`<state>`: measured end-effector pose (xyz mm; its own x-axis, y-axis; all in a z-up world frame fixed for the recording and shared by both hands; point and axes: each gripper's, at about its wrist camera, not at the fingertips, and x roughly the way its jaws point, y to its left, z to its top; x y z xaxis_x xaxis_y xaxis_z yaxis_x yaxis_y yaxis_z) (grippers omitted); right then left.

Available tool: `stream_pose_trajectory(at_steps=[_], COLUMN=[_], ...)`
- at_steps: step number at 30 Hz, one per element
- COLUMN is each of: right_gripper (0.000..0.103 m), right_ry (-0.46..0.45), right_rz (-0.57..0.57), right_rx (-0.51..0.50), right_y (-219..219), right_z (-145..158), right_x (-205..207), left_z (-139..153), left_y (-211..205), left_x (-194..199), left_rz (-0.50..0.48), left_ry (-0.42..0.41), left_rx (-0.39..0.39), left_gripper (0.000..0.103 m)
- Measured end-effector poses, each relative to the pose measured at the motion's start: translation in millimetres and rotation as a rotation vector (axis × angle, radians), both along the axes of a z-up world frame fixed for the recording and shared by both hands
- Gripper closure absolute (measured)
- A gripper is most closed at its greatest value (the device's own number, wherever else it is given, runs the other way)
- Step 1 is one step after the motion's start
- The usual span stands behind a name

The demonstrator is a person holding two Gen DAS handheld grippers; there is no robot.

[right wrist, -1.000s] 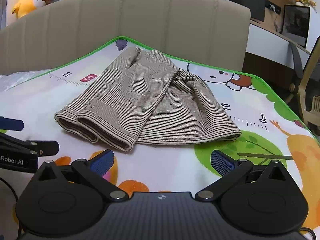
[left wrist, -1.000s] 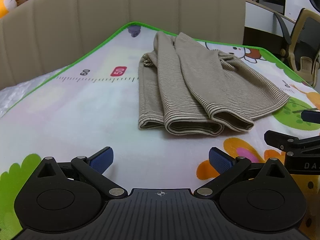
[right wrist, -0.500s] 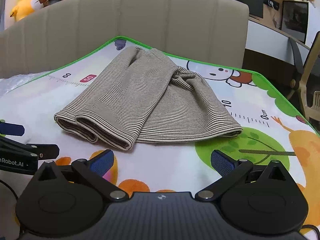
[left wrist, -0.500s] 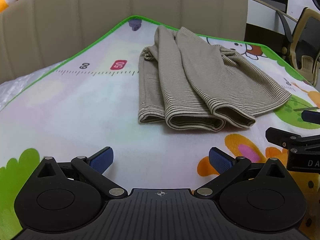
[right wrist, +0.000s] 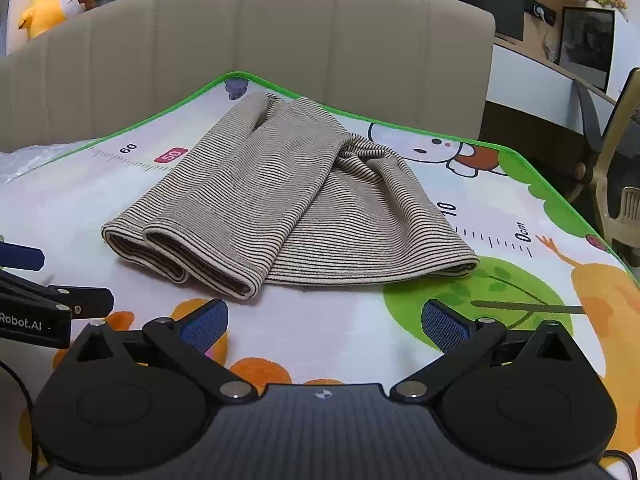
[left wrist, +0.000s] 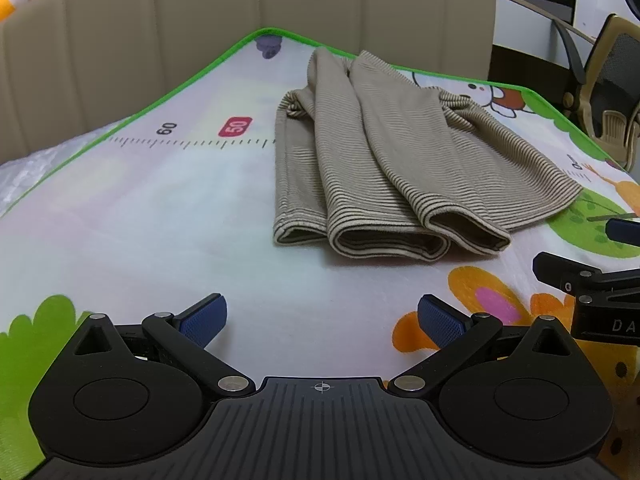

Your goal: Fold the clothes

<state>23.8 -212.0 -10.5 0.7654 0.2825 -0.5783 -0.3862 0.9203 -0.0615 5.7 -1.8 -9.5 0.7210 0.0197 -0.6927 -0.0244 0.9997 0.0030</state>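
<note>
Striped garment lies on the play mat, ahead of both tools and towards the mat's far corner by the beige headboard. It is partly folded: layered lengthwise, two rolled hem openings facing me.

Left gripper: fingers spread wide, nothing between them, short of the near hem. Right gripper: fingers likewise spread and empty, close to the nearest hem roll but not touching.

Handling, my judgement: thin ribbed knit, light, limp, stretchy. It will sag and drag rather than hold shape, and the layers may slide apart if I pinch only the top one. The mat looks fuzzy, so some cling. I would take hold at the near hem corners, one tool each, biting through all layers at the stitched edge.

View differences: the left wrist view looks straight into the hem openings and shows a third, flatter layer at the left edge. The right wrist view shows the bunched, twisted fabric in the middle and the broad flap running right to a thin edge, both less clear from the left. Each view catches the other tool at its margin.
</note>
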Motion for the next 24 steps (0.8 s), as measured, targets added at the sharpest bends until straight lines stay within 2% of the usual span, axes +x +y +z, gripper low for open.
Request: stream_pose_trajectory(at_steps=[24], right_gripper=[0.000], right_ry=[0.011], right_rz=[0.010], right_rx=[-0.002], right_y=[1.4], right_z=[-1.8], right_x=[0.8], left_z=[-1.5], left_y=[1.9], left_x=[0.5], left_rz=[0.012], left_ry=[0.011], left_rx=[-0.004], left_gripper=[0.000])
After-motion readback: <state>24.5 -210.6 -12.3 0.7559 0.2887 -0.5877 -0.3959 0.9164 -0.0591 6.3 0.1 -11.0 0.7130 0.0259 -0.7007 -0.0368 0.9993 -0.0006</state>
